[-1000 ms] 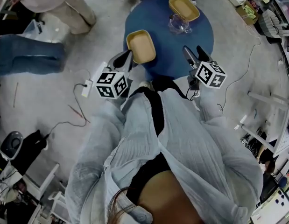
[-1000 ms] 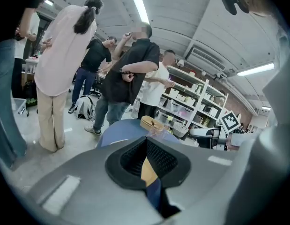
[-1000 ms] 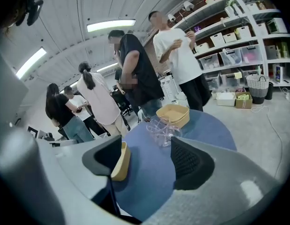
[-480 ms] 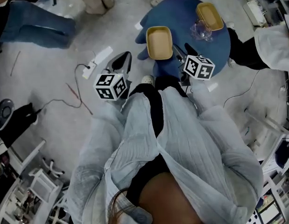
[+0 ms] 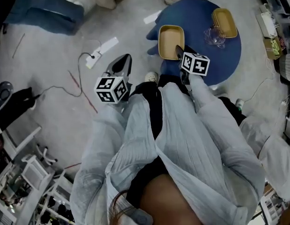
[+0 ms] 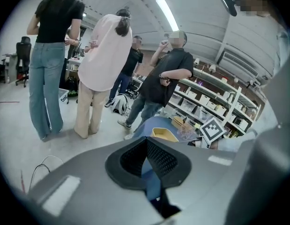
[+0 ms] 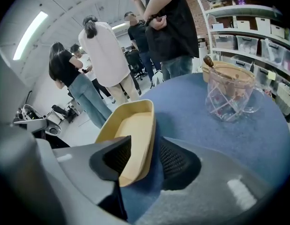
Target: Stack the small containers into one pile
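The right gripper [image 7: 145, 146] stands part open. Its jaws have just been closing, with one ribbed black pad inside the near tray [image 7: 130, 125] and the other outside the tray's right wall. That wall is between the pads, but a gap shows on the outer side, so nothing is clamped. There are two trays, both tan, shallow, smooth-walled rounded rectangles. The far tray [image 7: 219, 68] lies beyond the gripper to its right, behind one clear faceted jug [image 7: 229, 100]. All three sit on one round table [image 7: 191, 111] with a blue cloth-like top. The left gripper [image 6: 145, 142] is off the table, left of the right one. Its mesh pads are touching, with nothing between them. The near tray lies ahead of it to its right.
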The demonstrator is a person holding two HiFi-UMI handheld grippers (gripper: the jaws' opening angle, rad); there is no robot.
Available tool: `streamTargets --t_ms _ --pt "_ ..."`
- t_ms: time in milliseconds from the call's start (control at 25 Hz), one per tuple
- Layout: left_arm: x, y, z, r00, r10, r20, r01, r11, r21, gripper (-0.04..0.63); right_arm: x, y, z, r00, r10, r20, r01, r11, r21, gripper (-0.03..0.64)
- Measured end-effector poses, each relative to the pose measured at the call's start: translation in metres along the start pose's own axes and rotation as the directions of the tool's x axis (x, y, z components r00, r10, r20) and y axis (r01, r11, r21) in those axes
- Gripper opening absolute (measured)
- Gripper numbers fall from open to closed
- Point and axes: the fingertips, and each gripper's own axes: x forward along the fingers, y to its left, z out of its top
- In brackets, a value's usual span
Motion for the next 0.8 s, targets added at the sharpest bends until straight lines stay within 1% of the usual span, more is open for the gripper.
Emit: streamTargets --t_ms 80,160,200,360,520,800 --pt "-0.002 0.002 -0.001 1.000 0.004 0.000 -0.004 1.000 -0.004 0.011 0.003 -0.004 -0.005 0.999 -0.031 -0.025 0.031 1.000 0.004 0.147" --pt "-0.002 0.004 -0.001 1.000 0.002 -0.001 -0.002 1.000 -0.003 0.011 0.006 -0.008 -0.009 0.996 -0.070 -0.051 0.071 0.997 0.017 0.043" --pt "-0.002 0.004 -0.001 1.000 0.000 -0.001 0.000 1.000 -0.002 0.011 0.007 -0.010 -0.010 0.995 -0.082 -0.058 0.083 0.996 0.027 0.022" --pt "0.000 0.005 0.001 1.000 -0.015 0.000 0.015 1.000 0.008 0.011 0.009 -0.010 -0.011 0.993 -0.108 -0.057 0.111 0.993 0.047 0.015" --pt "0.002 0.004 0.004 0.999 -0.035 -0.002 0.035 0.999 0.022 0.011 0.003 -0.009 -0.008 0.992 -0.117 -0.039 0.120 0.991 0.058 0.015" --pt "0.010 -0.002 0.008 0.995 -0.099 -0.016 0.100 0.994 0.051 0.011 -0.032 -0.008 0.014 0.991 -0.126 0.049 0.120 0.988 0.102 0.014"
